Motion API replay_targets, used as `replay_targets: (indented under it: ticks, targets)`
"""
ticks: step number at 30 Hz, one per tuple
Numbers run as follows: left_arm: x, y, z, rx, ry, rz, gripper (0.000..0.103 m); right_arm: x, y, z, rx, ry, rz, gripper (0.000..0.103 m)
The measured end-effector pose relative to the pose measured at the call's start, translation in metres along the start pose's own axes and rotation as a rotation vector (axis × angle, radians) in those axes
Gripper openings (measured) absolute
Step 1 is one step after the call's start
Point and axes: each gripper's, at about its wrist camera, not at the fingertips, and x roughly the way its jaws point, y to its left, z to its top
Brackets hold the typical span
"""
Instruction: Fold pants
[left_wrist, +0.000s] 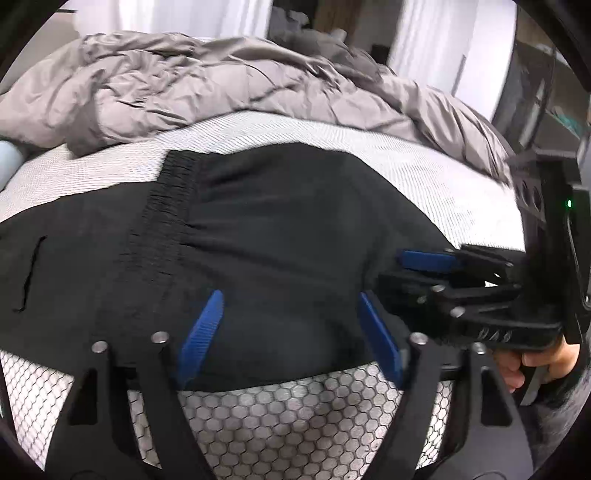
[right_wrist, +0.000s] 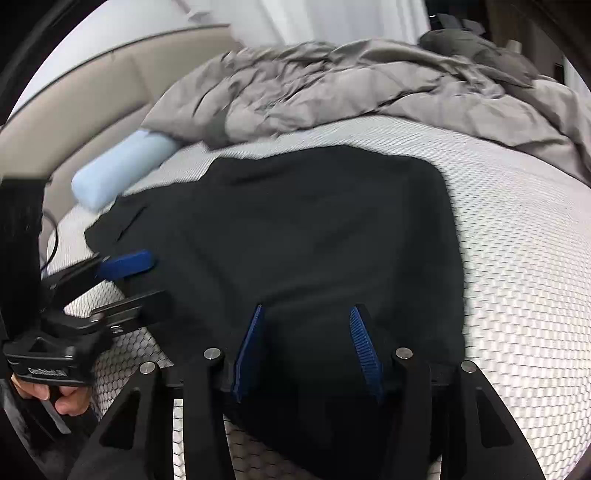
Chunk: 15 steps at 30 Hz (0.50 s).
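Both hand-held grippers hover with jaws spread over black pants (left_wrist: 266, 236) lying on a bed: the left hand-held gripper (left_wrist: 291, 332) has its blue-padded fingers (left_wrist: 203, 328) parted wide above the cloth near the bed's near edge, gripping nothing. Just beside it, the right hand-held gripper (right_wrist: 306, 343) is likewise open and empty, its blue fingers (right_wrist: 364, 347) poised above the dark fabric. Each tool appears in the other's camera, the right one (left_wrist: 443, 273) at the pants' right side and the left one (right_wrist: 122, 280) at their left side, each with jaws apart. The pants are folded over on themselves, a gathered elastic waistband (left_wrist: 166, 206) running across the top layer, and occupy the middle of the white textured mattress (right_wrist: 517, 258). A rumpled grey duvet (left_wrist: 184, 81) is heaped along the far edge; a pale blue bolster (right_wrist: 118, 170) lies at the far-left corner.
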Motion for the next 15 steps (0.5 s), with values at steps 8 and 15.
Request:
replay_targets:
  ticks: [8, 15]
  targets:
    - [0.021, 0.008, -0.012, 0.074, 0.107, 0.048, 0.051, -0.001, -0.026, -0.011, -0.017, 0.069, -0.127, 0.045]
    - [0.014, -0.005, 0.022, 0.116, 0.052, 0.028, 0.051, -0.018, -0.021, 0.002, 0.028, 0.005, -0.001, 0.045]
